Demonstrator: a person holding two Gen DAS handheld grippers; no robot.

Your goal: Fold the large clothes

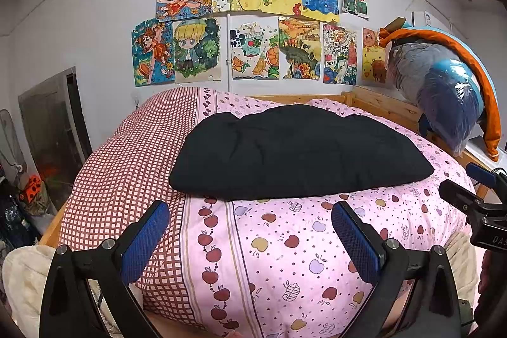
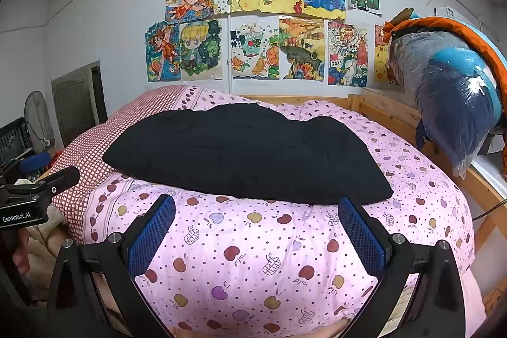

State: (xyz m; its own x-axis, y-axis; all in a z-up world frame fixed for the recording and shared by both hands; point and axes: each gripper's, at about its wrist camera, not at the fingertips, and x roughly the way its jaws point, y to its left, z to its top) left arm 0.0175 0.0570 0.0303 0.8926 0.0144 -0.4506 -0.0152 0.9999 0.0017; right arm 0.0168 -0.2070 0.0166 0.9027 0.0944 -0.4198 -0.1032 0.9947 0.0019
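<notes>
A pink apple-print quilt (image 1: 285,243) with a red checked panel (image 1: 126,163) covers the wooden bed frame (image 2: 380,106). Colourful drawings (image 1: 253,21) hang on the wall; a plastic-wrapped bundle (image 2: 450,97) rests at right.

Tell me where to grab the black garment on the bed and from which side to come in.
Grip the black garment at its two near corners: the left hand-held gripper at the near-left corner, the right hand-held gripper at the near-right one. Come in low from the near edge of the pink quilt. The garment lies flat in a wide slab, so its near edge is probably the easiest part to pinch; both grippers are open.
</notes>
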